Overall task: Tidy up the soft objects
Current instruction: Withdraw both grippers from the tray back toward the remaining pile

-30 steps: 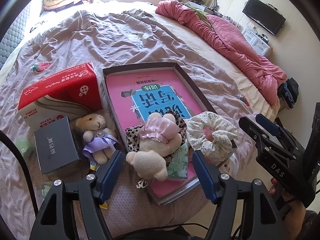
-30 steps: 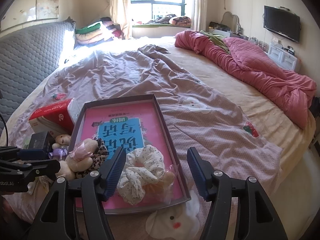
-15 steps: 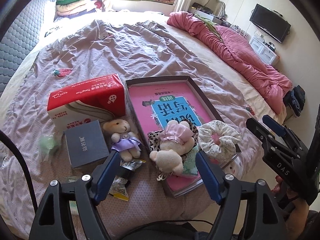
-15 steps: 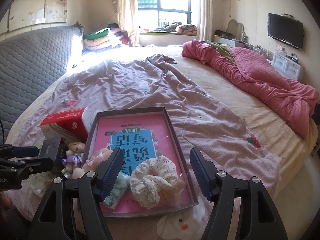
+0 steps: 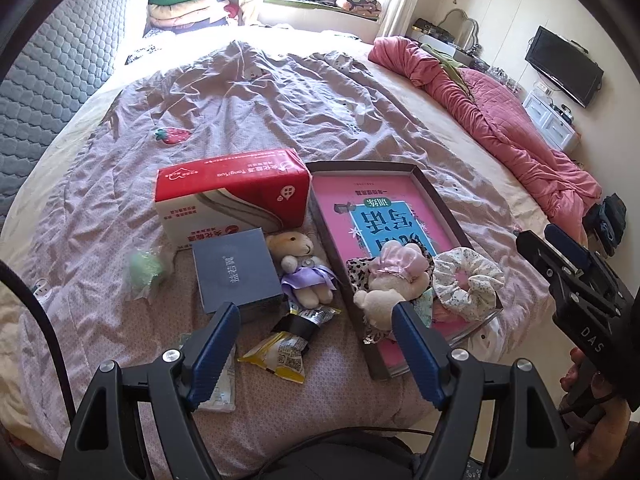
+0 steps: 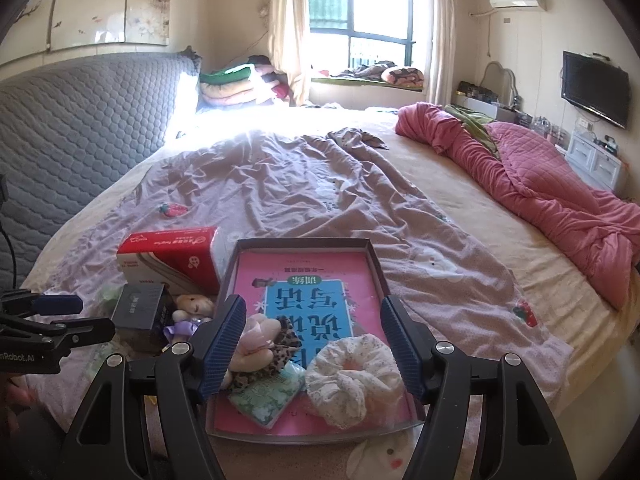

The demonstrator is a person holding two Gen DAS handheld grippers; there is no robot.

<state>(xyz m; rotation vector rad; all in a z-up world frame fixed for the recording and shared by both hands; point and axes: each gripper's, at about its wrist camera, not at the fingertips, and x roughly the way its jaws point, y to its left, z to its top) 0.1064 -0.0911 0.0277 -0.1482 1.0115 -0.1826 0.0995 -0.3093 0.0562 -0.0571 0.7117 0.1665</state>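
So far, the job is judged partly done. On the bed (image 5: 256, 92), a shallow tray (image 5: 436, 196) lined with a pink book is seen at the near right, and three soft things have already been gathered at its near end: a cream plush toy in a pink dress (image 5: 390, 280) on a leopard-print cloth, a floral scrunchie (image 5: 468, 282) to its right, and a green patterned pack (image 6: 266, 398) tucked under the plush.

Left of the tray, outside it, a small bear in a purple dress (image 5: 302, 268) is lying between the tray wall and a dark box (image 5: 236, 270); a pale green soft lump (image 5: 146, 268) is seen further left. These two are judged to be what remains.

A red tissue box (image 5: 232, 196) and snack wrappers (image 5: 280, 354) are also found there, but are not taken as soft objects.

The left tool (image 5: 316, 344) and the right tool (image 6: 314, 344) are both released, jaws spread wide, with nothing pinched between them; each is held above the near end of the bed.
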